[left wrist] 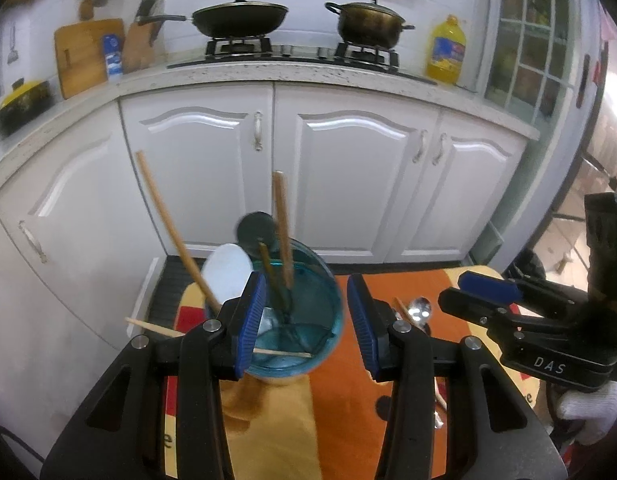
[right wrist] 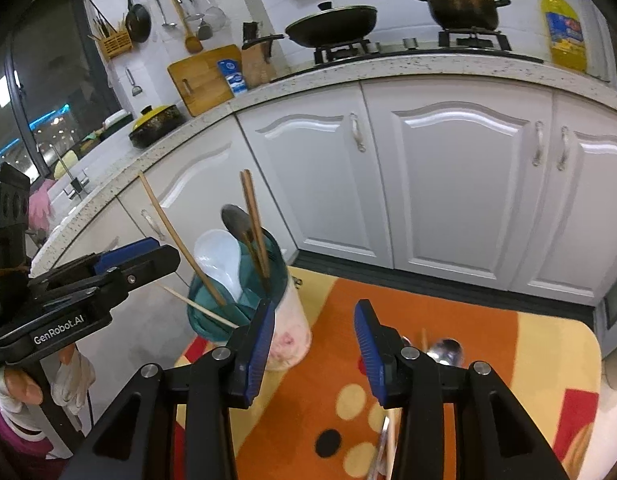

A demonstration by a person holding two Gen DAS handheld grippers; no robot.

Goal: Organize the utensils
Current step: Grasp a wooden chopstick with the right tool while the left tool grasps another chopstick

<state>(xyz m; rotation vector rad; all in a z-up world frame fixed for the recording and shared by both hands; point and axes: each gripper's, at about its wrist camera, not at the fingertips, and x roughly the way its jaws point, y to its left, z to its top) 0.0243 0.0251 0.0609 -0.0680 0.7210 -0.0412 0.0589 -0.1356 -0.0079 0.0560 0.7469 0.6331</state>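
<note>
A teal-rimmed utensil cup (left wrist: 308, 320) (right wrist: 244, 304) stands on the orange table mat (left wrist: 348, 400) (right wrist: 328, 380). It holds wooden chopsticks (left wrist: 282, 228) (right wrist: 254, 224), a white spoon (left wrist: 226, 272) (right wrist: 220, 264) and a dark spoon (left wrist: 256, 230) (right wrist: 236, 220). My left gripper (left wrist: 304, 320) is open and empty, its jaws either side of the cup's near rim. My right gripper (right wrist: 314, 344) is open and empty, just right of the cup. A metal spoon (left wrist: 418, 310) (right wrist: 446, 350) and a chopstick (left wrist: 404, 312) lie on the mat behind the right-hand finger.
White cabinet doors (left wrist: 340, 184) (right wrist: 448, 184) and a speckled counter (left wrist: 308, 70) with a stove, wok (left wrist: 240, 16) and pot (left wrist: 368, 20) stand beyond the table. The right gripper (left wrist: 508, 312) shows in the left view; the left gripper (right wrist: 108, 276) shows in the right view.
</note>
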